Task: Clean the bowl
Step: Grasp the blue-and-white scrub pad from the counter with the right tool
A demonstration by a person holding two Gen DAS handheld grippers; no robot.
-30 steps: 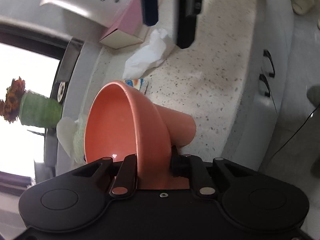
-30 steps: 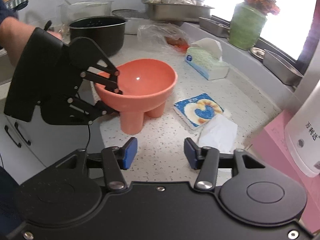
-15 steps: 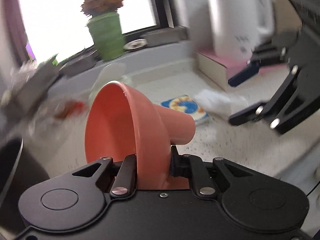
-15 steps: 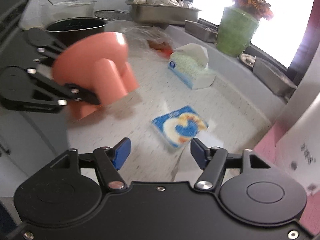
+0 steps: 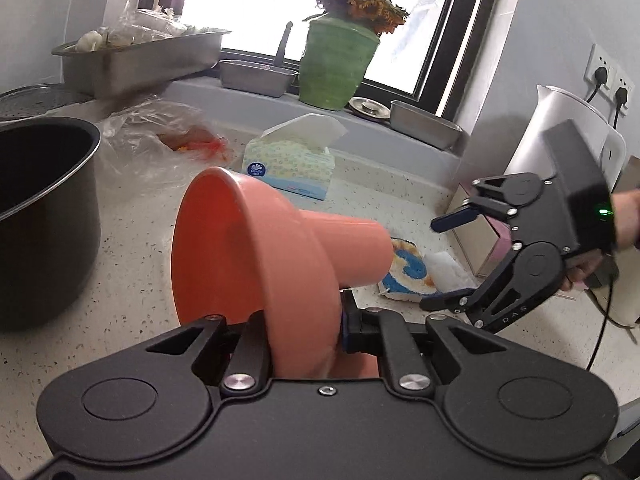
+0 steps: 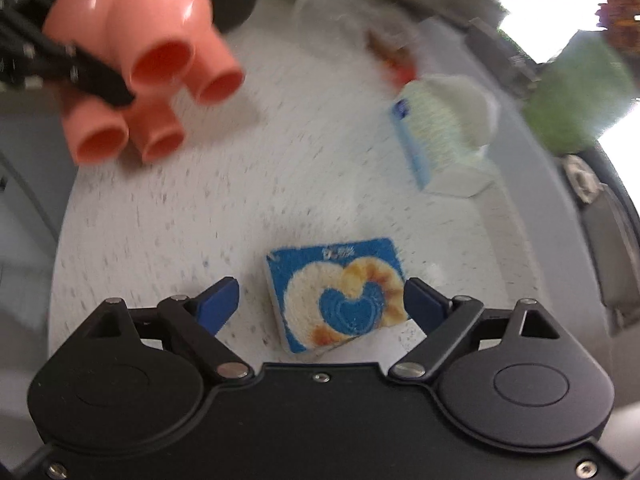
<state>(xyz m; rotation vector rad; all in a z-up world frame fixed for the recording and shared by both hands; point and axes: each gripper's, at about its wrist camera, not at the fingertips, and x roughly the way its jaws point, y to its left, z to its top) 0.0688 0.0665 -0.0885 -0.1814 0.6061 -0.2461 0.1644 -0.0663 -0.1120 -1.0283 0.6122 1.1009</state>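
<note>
Both grippers busy: our left gripper [image 5: 304, 330] pinches the bowl [image 5: 256, 256] rim, our right gripper [image 6: 320, 302] jaws opening, straddling the sponge [image 6: 336, 294] beside that bowl without touching.

The sponge [image 6: 338, 294] lay on the counter [image 6: 168, 216] between the right gripper's [image 6: 320, 304] opening jaws. The bowl [image 5: 256, 264] sat tipped sideways in the left gripper [image 5: 304, 332], with the tissue box [image 5: 290, 160] beyond it.

My left cam sits right behind my left tongs [image 5: 304, 332], looking across the counter [image 5: 140, 256] toward the window, angled a bit down, with the bowl [image 5: 256, 256] filling the near view. My right cam rides behind my right tongs [image 6: 320, 304], tipped steeply down, close over the sponge [image 6: 340, 292]. Both catch the sponge [image 5: 408, 276], the tissue pack [image 5: 292, 164] ahead, the bowl [image 6: 132, 52] and the counter [image 6: 240, 184]; each also sees the other tongs [image 5: 444, 260].
</note>
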